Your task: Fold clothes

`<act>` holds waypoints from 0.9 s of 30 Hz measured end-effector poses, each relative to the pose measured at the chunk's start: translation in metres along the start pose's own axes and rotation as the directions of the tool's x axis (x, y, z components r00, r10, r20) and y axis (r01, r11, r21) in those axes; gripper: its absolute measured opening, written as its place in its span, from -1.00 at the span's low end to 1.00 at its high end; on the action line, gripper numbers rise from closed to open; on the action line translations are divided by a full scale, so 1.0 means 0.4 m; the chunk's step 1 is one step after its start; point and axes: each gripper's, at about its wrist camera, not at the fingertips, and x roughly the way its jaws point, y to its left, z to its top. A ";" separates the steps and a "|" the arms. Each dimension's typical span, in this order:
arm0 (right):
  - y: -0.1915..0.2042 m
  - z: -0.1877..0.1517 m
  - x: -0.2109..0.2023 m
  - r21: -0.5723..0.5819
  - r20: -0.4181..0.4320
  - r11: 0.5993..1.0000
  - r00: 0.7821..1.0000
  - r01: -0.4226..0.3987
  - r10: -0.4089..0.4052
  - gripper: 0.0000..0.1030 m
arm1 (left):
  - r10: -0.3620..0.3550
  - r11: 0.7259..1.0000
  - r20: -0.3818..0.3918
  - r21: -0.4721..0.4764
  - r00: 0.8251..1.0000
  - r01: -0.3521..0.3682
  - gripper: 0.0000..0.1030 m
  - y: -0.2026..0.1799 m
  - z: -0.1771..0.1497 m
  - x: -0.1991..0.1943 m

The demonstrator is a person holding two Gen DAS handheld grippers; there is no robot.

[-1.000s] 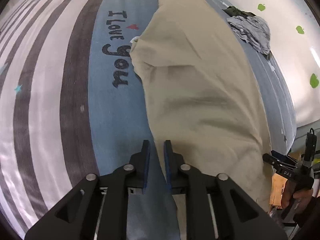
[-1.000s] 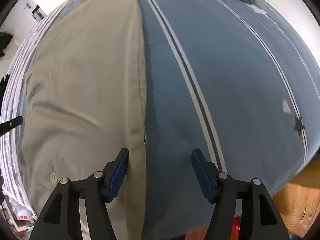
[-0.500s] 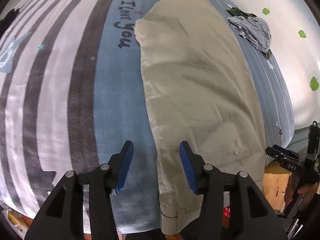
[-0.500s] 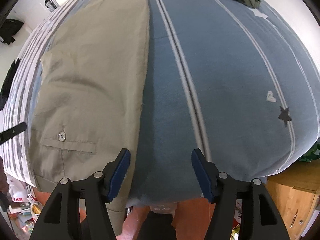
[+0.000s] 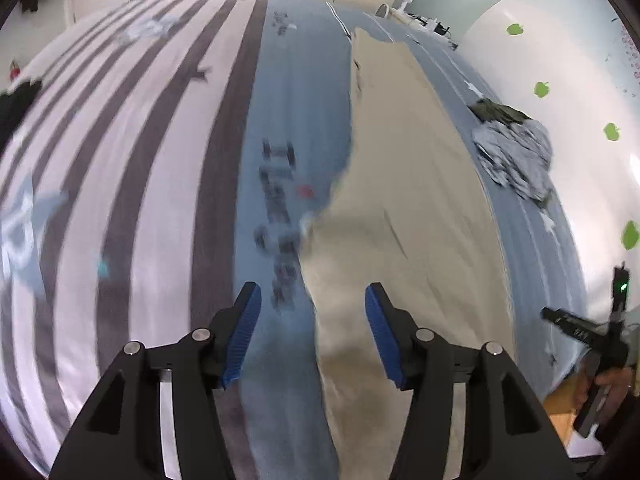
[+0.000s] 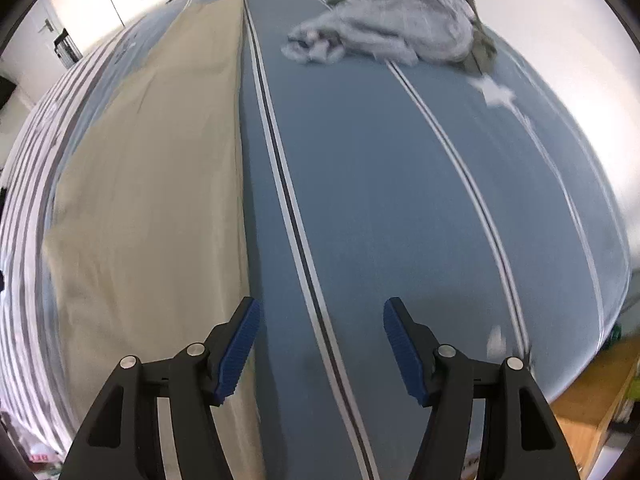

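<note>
Beige trousers (image 5: 416, 208) lie lengthwise on the blue part of the bed cover (image 5: 304, 92), folded along their length. In the right wrist view the same trousers (image 6: 160, 184) fill the left side. My left gripper (image 5: 312, 320) hovers above the trousers' left edge; its jaws are opening and nothing is between them. My right gripper (image 6: 320, 340) hangs over the blue cover just right of the trousers' edge, jaws opening, holding nothing. In the left wrist view the right gripper (image 5: 592, 344) shows at the far right in a person's hand.
A crumpled grey garment (image 6: 392, 24) on a dark green one (image 6: 484, 52) lies at the far side of the bed. Grey and white stripes (image 5: 120, 160) cover the bed's left part. A white wall with green stickers (image 5: 540, 90) borders the right. Wooden furniture (image 6: 592, 396) stands past the bed edge.
The left gripper went from shut to open and let go of the trousers. Both grippers rose and swung forward along the bed; the waistband and pocket button dropped out of view.
</note>
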 end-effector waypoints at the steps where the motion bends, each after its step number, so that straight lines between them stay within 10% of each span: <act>1: 0.020 0.042 0.011 -0.001 0.013 1.000 1.000 0.010 -0.010 0.25 | -0.001 1.000 0.009 0.003 1.000 0.001 0.02 -0.001 0.034 0.014; 9: 0.309 0.424 0.029 -0.055 0.183 0.996 0.982 0.064 -0.053 0.30 | 0.050 0.999 0.096 0.016 0.994 -0.052 0.06 -0.008 0.262 0.109; 19: 0.308 0.787 0.205 -0.089 0.275 0.996 0.961 0.031 -0.005 0.30 | 0.227 0.974 0.160 -0.035 0.961 -0.225 0.16 -0.121 0.475 0.260; 22: 0.295 0.858 0.241 -0.086 0.295 0.996 0.956 0.036 -0.009 0.30 | 0.257 0.966 0.158 -0.048 0.953 -0.253 0.84 -0.155 0.518 0.303; 27: 0.264 0.939 0.295 -0.102 0.270 0.995 0.963 0.020 0.008 0.30 | 0.259 0.960 0.256 0.040 0.931 -0.278 0.94 -0.232 0.599 0.338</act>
